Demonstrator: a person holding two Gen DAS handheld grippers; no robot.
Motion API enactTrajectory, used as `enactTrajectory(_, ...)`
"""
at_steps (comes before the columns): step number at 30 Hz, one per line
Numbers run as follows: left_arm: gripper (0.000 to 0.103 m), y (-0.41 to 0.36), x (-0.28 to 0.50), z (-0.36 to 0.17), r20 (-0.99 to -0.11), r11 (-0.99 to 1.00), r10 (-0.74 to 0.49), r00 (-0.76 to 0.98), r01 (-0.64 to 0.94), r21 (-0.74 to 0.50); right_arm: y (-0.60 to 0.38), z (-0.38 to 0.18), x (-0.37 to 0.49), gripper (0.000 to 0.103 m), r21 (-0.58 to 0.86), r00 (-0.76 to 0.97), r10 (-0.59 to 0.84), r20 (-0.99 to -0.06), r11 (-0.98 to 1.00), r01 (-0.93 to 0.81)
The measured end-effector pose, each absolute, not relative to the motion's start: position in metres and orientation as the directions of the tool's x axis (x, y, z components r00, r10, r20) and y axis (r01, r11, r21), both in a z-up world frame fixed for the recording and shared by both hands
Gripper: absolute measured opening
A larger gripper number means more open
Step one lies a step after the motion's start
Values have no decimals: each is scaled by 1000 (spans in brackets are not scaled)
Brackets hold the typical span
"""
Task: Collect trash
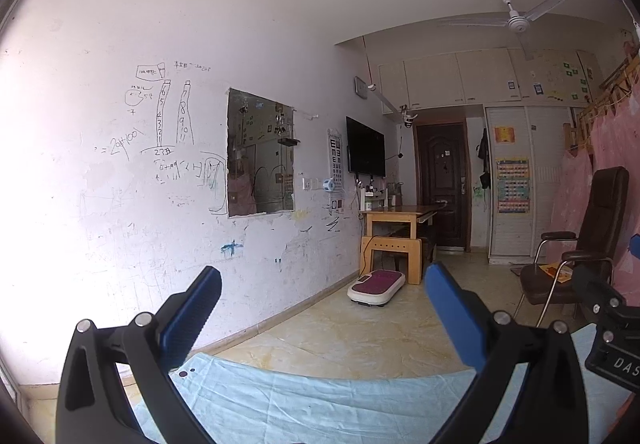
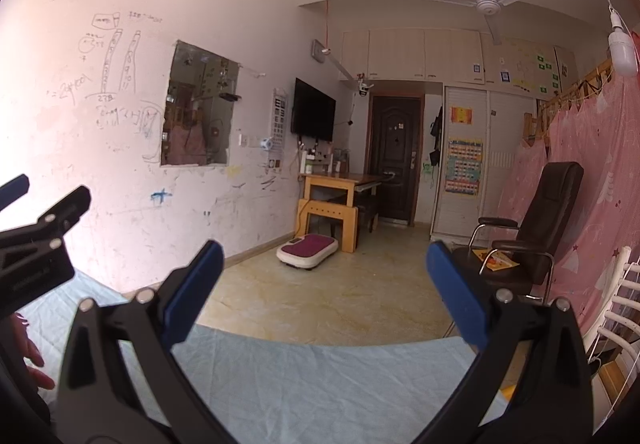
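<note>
No trash shows in either view. My left gripper [image 1: 323, 278] is open, its blue pads wide apart and nothing between them, held above a pale blue cloth-covered surface [image 1: 312, 404] and facing into the room. My right gripper [image 2: 324, 256] is open as well and empty, raised over the same blue cloth [image 2: 312, 384]. The left gripper's body [image 2: 36, 244] appears at the left edge of the right wrist view, with a person's hand [image 2: 30, 356] below it. Part of the right gripper [image 1: 612, 332] shows at the right edge of the left wrist view.
A scribbled white wall [image 1: 120, 183] with a mirror [image 1: 260, 155] runs along the left. Ahead lie a tiled floor [image 2: 352, 292], a white and purple floor appliance [image 2: 307, 248], a wooden desk [image 2: 332, 183] and a dark door [image 2: 394, 159]. A black armchair [image 2: 532, 236] and pink curtain [image 2: 600, 183] stand right.
</note>
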State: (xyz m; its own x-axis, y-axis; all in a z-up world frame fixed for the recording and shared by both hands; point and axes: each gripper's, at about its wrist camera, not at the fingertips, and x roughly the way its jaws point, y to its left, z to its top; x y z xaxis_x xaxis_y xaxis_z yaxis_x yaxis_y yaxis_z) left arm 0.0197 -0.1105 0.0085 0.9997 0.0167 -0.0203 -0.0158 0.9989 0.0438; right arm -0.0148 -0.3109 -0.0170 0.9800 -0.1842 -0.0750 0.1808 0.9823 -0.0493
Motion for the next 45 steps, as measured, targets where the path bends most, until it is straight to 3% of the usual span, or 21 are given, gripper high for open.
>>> enactTrajectory(45, 97, -107, 19, 13, -19, 999, -10, 1000, 11, 42, -324, -18, -21, 98, -64, 984, -159, -76, 986, 154)
